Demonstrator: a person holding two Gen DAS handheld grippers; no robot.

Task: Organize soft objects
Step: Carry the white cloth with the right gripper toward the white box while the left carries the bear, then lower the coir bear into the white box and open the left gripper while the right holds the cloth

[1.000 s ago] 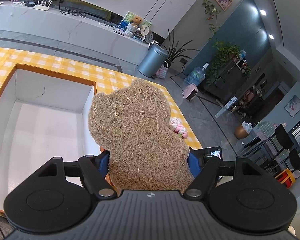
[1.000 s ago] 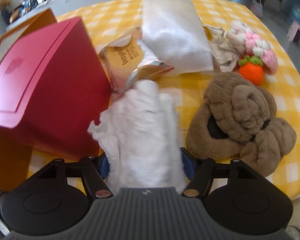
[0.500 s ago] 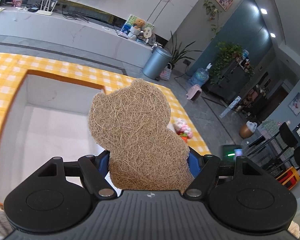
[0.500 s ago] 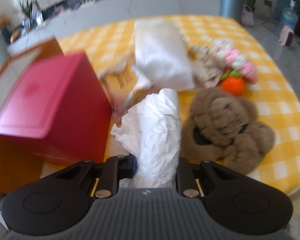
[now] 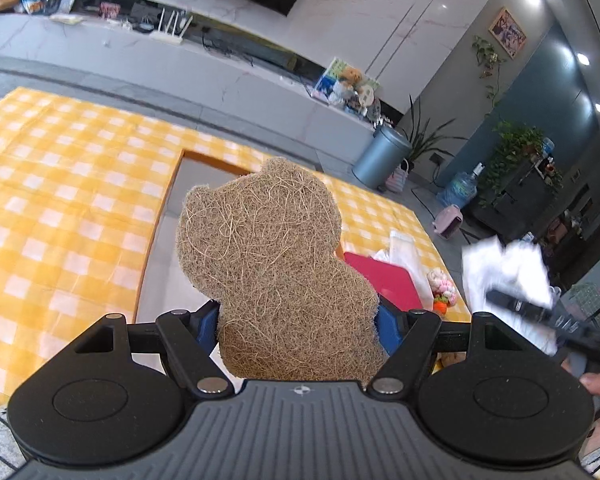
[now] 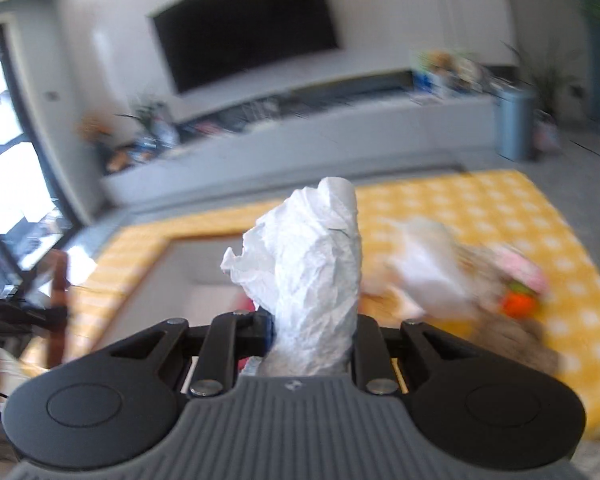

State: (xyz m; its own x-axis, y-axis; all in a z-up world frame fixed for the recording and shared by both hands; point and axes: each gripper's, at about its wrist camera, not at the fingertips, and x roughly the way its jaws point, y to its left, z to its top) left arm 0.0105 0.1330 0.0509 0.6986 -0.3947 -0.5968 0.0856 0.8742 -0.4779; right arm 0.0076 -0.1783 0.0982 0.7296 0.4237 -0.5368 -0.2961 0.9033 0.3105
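A yellow-checked table (image 5: pixel 60 208) carries an open box (image 5: pixel 172 216), apparently empty. The left gripper (image 5: pixel 296 320) jaws pinch a bear-shaped fibre pad (image 5: pixel 268 264); the right gripper (image 6: pixel 312 320) jaws pinch crumpled white paper (image 6: pixel 308 264). Beside the box, a plush (image 6: pixel 512 336) and towel (image 6: pixel 432 268) remain.

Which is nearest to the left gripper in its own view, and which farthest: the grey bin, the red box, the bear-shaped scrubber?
1. Bear-shaped scrubber: between the left gripper's fingers.
2. Red box: on the table, just right.
3. Grey bin: on the floor beyond the table.
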